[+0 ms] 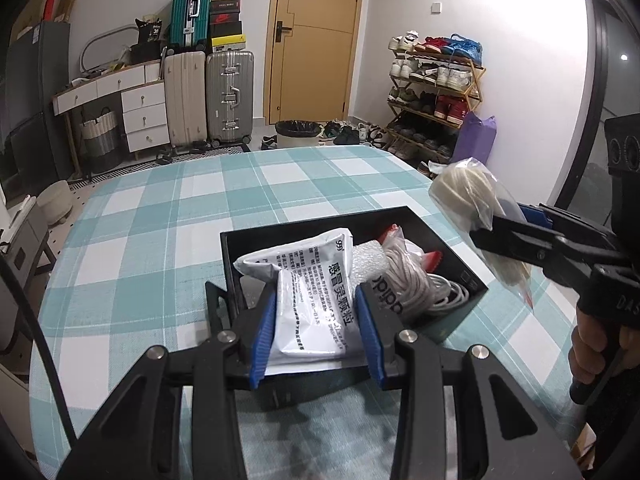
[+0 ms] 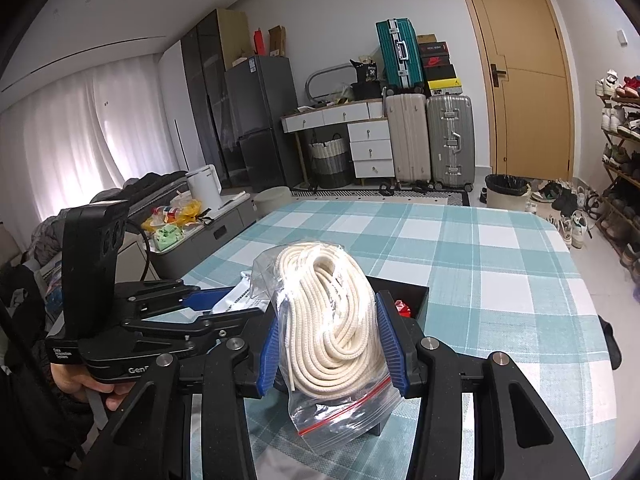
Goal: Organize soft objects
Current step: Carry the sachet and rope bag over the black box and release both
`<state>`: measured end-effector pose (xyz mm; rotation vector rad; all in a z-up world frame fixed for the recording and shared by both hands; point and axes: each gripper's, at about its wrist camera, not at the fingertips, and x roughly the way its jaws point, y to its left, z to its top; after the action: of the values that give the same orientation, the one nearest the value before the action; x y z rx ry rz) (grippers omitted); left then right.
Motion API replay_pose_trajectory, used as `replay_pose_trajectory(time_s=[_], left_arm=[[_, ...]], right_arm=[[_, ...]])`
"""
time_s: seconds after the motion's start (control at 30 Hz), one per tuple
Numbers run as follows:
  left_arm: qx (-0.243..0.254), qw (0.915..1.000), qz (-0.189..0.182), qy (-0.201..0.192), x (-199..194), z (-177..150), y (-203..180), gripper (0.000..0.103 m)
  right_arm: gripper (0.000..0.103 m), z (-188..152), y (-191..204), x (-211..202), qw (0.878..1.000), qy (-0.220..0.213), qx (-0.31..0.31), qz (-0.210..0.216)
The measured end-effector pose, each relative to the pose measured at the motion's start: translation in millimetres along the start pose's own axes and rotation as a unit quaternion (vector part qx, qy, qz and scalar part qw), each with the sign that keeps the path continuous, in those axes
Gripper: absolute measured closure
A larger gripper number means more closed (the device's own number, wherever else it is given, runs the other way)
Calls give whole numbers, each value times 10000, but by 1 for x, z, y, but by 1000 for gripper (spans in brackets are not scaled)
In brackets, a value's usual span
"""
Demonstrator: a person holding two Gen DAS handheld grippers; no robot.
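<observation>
A black box [image 1: 464, 256] sits on the checked table [image 1: 160, 220]. My left gripper [image 1: 316, 312] is shut on a white printed sachet pack [image 1: 308, 292] at the box's near edge. A bagged coil of white rope [image 1: 404, 272] and bubble wrap [image 1: 368, 260] lie inside the box. My right gripper [image 2: 330, 336] is shut on a clear zip bag of white rope [image 2: 328, 312] and holds it above the box [image 2: 416, 300]. It shows in the left wrist view [image 1: 508, 224] with the bag [image 1: 464, 196] raised to the box's right. The left gripper [image 2: 208, 304] shows in the right wrist view.
Suitcases [image 1: 208, 96], a white drawer desk [image 1: 140, 108], a waste bin [image 1: 298, 132] and a shoe rack [image 1: 436, 92] stand beyond the table by the door [image 1: 316, 36]. A low cabinet with clutter [image 2: 180, 216] stands left of the table.
</observation>
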<state>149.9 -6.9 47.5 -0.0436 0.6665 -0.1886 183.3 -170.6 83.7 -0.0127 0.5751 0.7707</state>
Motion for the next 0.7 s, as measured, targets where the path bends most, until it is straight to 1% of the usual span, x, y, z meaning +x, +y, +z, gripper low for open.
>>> replay_pose_trajectory(time_s=[0.1,0.2,0.33,0.43,0.57,0.7], left_arm=[[-29,10000,-10,-24,5,3,2,65],[42,9999,105,7,13,5,2,65],[93,9998,168,44,21,6,3,65],[105,9997,155,159,27,5,4,65],[376,9987,304,185,30,1,-4,64],[468,9982,299,211,30,0,-6,64]], right_arm=[[59,1,-2,6,10000,31,7,-35],[59,1,-4,12,10000,64,1,-60],[59,3,-8,22,9999,97,25,-73],[59,3,-9,27,9999,135,10,-100],[59,4,-12,34,9998,170,19,-113],[59,5,-11,40,9996,199,-45,-176]])
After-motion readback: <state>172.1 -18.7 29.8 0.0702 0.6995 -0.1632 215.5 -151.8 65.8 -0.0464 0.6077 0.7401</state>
